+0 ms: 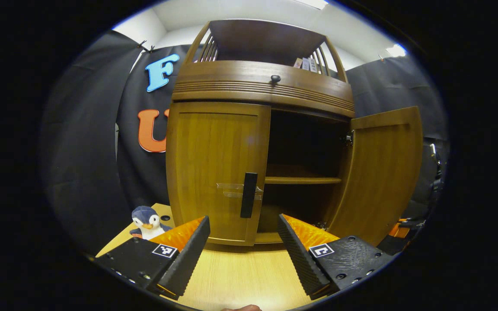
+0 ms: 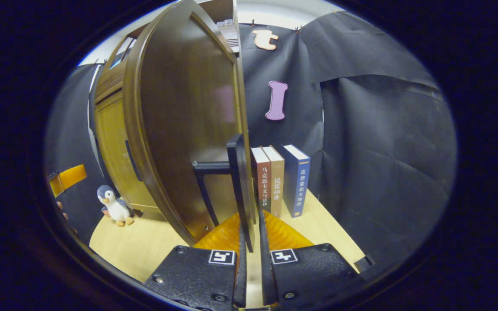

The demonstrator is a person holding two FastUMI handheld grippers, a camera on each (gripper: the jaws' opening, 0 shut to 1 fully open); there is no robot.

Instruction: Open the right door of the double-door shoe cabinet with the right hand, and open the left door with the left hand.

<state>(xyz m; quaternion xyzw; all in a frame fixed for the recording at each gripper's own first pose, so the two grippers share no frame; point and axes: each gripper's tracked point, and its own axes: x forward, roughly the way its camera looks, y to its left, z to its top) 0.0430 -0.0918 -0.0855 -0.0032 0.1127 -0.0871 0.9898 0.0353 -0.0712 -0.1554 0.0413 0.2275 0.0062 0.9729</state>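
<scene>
**Right door open, left door waits**

Fingers of the right gripper are clamped on the right door's handle; the right door stands wide open. Left gripper is spread apart, near the closed left door. It should straddle the left handle squarely, close, then pull along the hinge arc.

The left gripper faces the shoe cabinet over bare table, with open room up to the black handle of the closed left door at 12 o'clock. At 9 o'clock a toy penguin stands on the table beside the left finger, and at 2 o'clock the swung-out right door blocks that side, with the open shelf space between the doors. In the right gripper view, three upright books stand close behind that door's handle at 1 o'clock, with bare table to their right.
</scene>
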